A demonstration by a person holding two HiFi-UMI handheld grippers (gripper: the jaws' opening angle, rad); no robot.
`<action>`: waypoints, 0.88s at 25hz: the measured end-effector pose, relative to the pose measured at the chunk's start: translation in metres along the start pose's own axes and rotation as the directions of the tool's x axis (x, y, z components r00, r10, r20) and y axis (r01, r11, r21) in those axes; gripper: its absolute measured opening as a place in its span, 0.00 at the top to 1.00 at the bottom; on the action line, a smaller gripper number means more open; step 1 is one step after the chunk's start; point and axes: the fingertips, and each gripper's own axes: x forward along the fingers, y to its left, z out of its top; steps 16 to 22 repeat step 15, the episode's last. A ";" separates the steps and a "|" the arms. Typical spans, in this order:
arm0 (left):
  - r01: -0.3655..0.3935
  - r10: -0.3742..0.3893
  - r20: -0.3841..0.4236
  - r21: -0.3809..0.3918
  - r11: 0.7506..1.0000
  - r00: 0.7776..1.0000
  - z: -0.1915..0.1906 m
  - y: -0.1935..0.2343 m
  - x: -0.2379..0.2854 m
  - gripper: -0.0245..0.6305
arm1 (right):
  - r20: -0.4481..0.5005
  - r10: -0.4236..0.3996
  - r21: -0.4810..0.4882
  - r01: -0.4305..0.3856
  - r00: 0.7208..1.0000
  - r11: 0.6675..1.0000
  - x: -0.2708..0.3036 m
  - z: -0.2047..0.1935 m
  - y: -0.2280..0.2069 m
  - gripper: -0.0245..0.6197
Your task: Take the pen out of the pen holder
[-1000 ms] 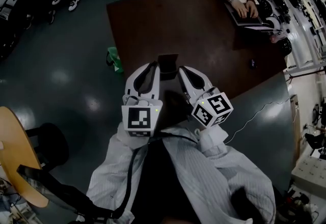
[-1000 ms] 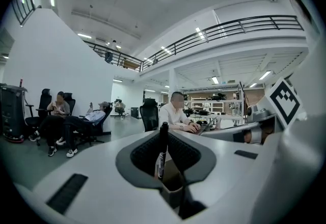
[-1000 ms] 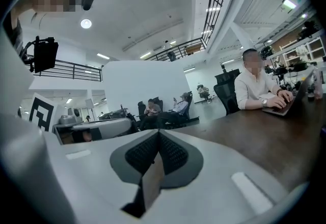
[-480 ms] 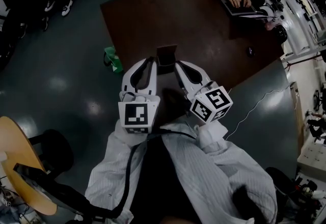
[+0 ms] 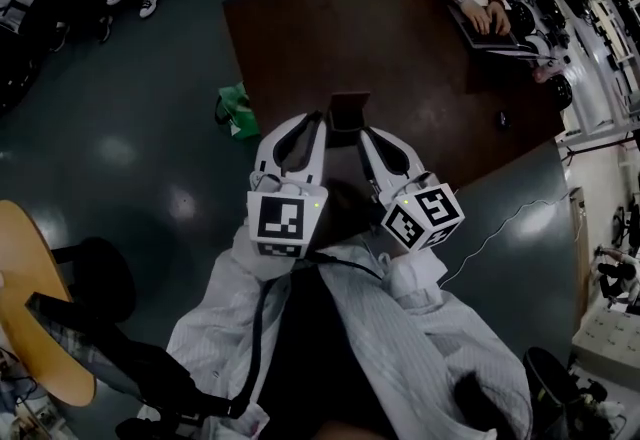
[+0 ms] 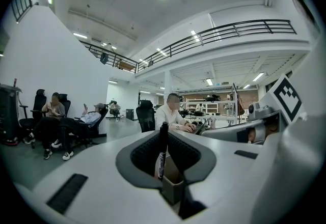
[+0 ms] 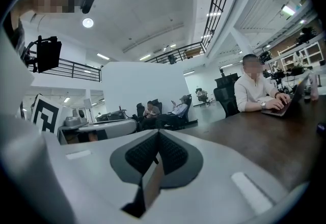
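Observation:
A brown square pen holder (image 5: 348, 111) stands near the front edge of the dark table (image 5: 400, 58). A black pen (image 6: 162, 149) stands upright in the pen holder (image 6: 173, 190). My left gripper (image 5: 318, 118) is just left of the holder and my right gripper (image 5: 362, 134) is at its front right corner. In the left gripper view, the left gripper (image 6: 168, 177) has a narrow gap that frames the pen and holder. In the right gripper view, the right gripper (image 7: 153, 177) also has a narrow gap, with the holder's wall (image 7: 152, 187) showing through it. Neither gripper holds anything.
A person types on a laptop (image 5: 490, 28) at the table's far right. A small dark object (image 5: 503, 118) lies near the right edge. On the floor are a green bag (image 5: 235, 113), a wooden chair (image 5: 30, 308) and a thin cable (image 5: 520, 218). Seated people (image 6: 61, 121) are far left.
The right gripper has edged a little closer to the pen holder. The left gripper, the holder and the pen stay where they were, and both jaw gaps look unchanged.

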 end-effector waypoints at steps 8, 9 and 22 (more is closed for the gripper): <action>0.004 -0.004 -0.002 -0.003 1.000 1.000 -0.002 0.000 -0.003 0.89 | 0.007 -0.008 0.005 0.008 1.000 1.000 -0.005 -0.001 -0.001 0.96; 0.005 -0.005 -0.002 -0.004 1.000 1.000 -0.002 0.000 -0.003 0.89 | 0.007 -0.010 0.005 0.010 1.000 1.000 -0.005 -0.001 -0.001 0.96; 0.038 -0.038 -0.007 -0.019 0.999 0.999 -0.002 -0.004 0.003 0.89 | 0.007 -0.036 0.010 0.036 0.999 0.999 -0.009 0.001 -0.005 0.96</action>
